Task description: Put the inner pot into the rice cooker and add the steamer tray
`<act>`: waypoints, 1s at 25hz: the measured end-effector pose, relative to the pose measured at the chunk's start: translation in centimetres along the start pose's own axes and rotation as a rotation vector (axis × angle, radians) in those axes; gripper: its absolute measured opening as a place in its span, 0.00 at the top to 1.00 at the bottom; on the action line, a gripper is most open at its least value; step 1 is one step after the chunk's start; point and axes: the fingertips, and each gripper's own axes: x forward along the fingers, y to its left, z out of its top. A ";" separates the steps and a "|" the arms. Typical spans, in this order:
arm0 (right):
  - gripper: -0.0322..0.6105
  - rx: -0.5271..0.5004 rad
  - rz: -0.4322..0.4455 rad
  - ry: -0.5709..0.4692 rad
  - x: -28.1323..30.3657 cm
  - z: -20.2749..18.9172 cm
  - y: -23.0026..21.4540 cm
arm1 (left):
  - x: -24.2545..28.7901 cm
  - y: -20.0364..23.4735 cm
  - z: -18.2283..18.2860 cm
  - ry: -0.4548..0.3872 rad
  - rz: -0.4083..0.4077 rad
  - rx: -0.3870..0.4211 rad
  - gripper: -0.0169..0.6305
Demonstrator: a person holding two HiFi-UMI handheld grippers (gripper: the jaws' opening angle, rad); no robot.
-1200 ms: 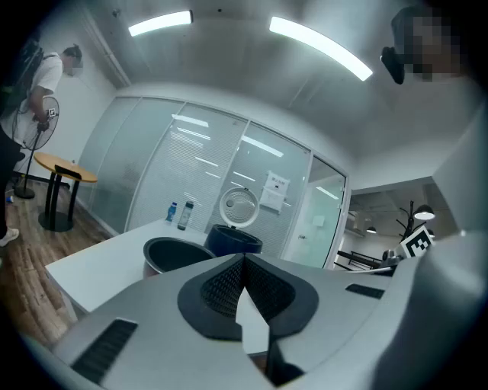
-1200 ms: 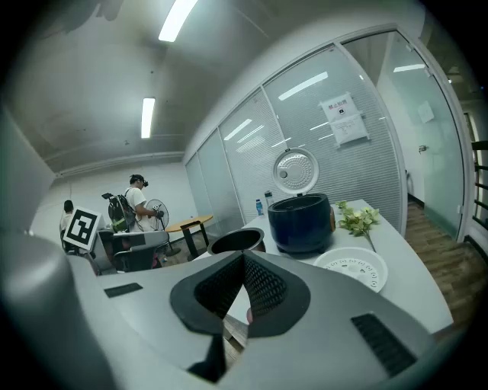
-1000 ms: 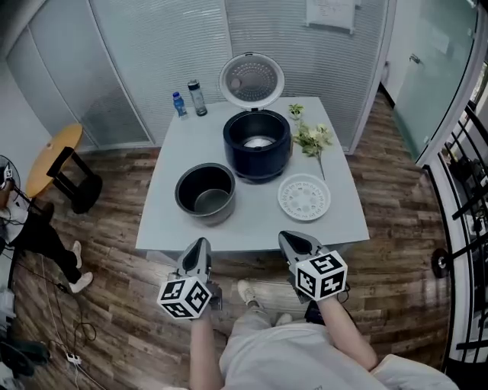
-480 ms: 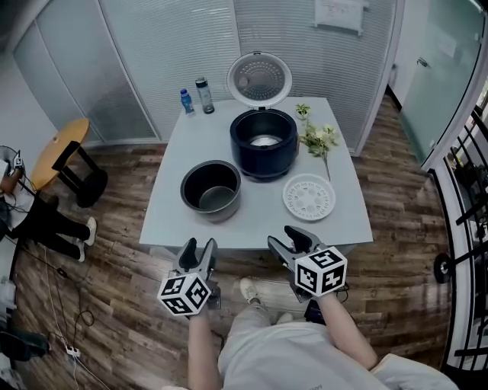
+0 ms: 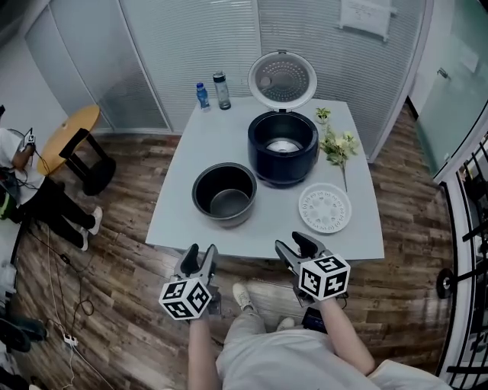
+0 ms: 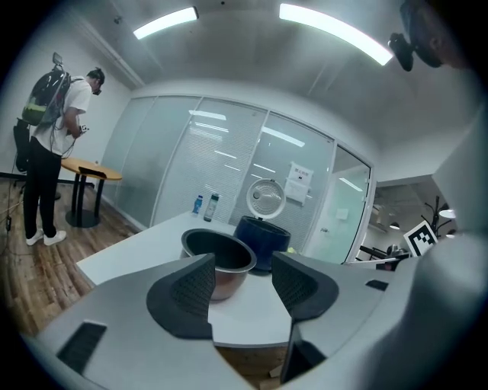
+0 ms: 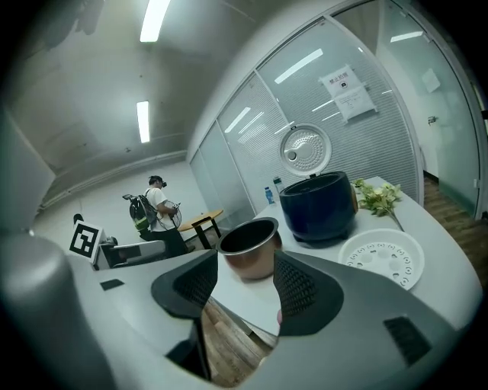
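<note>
While the jaws of the left gripper [image 6: 242, 268] and the right gripper [image 7: 245, 268] stand wide apart, having just been opening, nothing lies between either pair. Both grippers hang off the near edge of the desk [image 5: 191, 156], over the wood floor [image 5: 130, 305].

Each gripper view frames the pot [image 5: 224, 195] in its gap, and the jaws cover the pot's foot. From the left gripper the pot also hides the lower left of the cooker [image 5: 264, 164]. From the right gripper the gripper's body cuts off the near rim of the tray [image 5: 325, 208]. A person [image 5: 17, 177] is cropped at the head view's left edge, and the print on the sheet [image 5: 367, 15] on the glass wall is too small to read.

On the desk, the pot sits near the front left edge and the tray near the front right, with bare desk between them. The cooker stands just behind them, and the strip of desk left of the pot is bare. Two bottles [image 5: 213, 89] and a sprig [image 5: 338, 145] keep to the far and right edges.

The pot is upright and empty, dark inside and coppery outside under a bright rim. The tray is a white, round, perforated disc lying flat. The cooker is dark blue, with its lid [image 5: 283, 78] raised and a pale plate at the bottom of its well.
</note>
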 end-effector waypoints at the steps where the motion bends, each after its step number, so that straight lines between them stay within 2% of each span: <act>1: 0.60 0.004 -0.003 0.008 1.0 0.1 -0.4 | 0.8 0.5 0.1 0.006 0.001 -0.005 0.61; 10: 0.60 0.021 -0.042 0.090 11.1 1.3 -2.3 | 8.4 7.7 1.4 0.068 0.012 -0.058 0.61; 17: 0.60 0.056 -0.097 0.123 17.9 3.2 -4.7 | 15.2 11.8 2.4 0.162 -0.001 -0.015 0.61; 25: 0.60 0.078 -0.154 0.157 22.5 2.8 -5.8 | 19.0 15.1 1.5 0.226 -0.037 -0.043 0.62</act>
